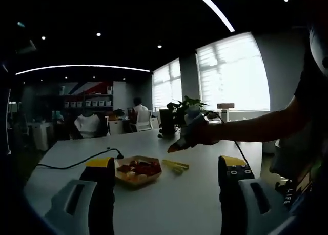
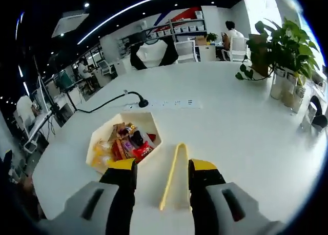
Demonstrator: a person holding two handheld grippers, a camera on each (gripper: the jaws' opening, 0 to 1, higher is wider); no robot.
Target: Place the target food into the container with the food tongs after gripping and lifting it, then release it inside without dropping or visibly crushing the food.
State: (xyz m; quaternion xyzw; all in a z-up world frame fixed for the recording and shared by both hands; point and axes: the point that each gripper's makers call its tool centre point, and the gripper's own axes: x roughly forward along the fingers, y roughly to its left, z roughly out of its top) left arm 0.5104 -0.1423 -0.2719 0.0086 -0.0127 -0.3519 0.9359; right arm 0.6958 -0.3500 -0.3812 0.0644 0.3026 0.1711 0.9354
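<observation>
A pale hexagonal container (image 2: 105,131) sits on the white table, holding several wrapped snacks, among them a red packet (image 2: 141,151). Yellow food tongs (image 2: 172,177) lie flat just to its right. My right gripper (image 2: 163,166) hovers open over the tongs' near end, one jaw on either side and apart from them. In the left gripper view, the container (image 1: 141,181) and the tongs (image 1: 176,166) lie ahead of my open left gripper (image 1: 166,162), which holds nothing. A person's hand carries the right gripper (image 1: 175,145) above the tongs.
A white power strip (image 2: 165,103) with a black cable (image 2: 102,106) lies beyond the container. A potted plant (image 2: 279,45) stands at the table's far right. People sit at desks in the back (image 2: 231,34). The person's arm (image 1: 256,123) reaches in from the right.
</observation>
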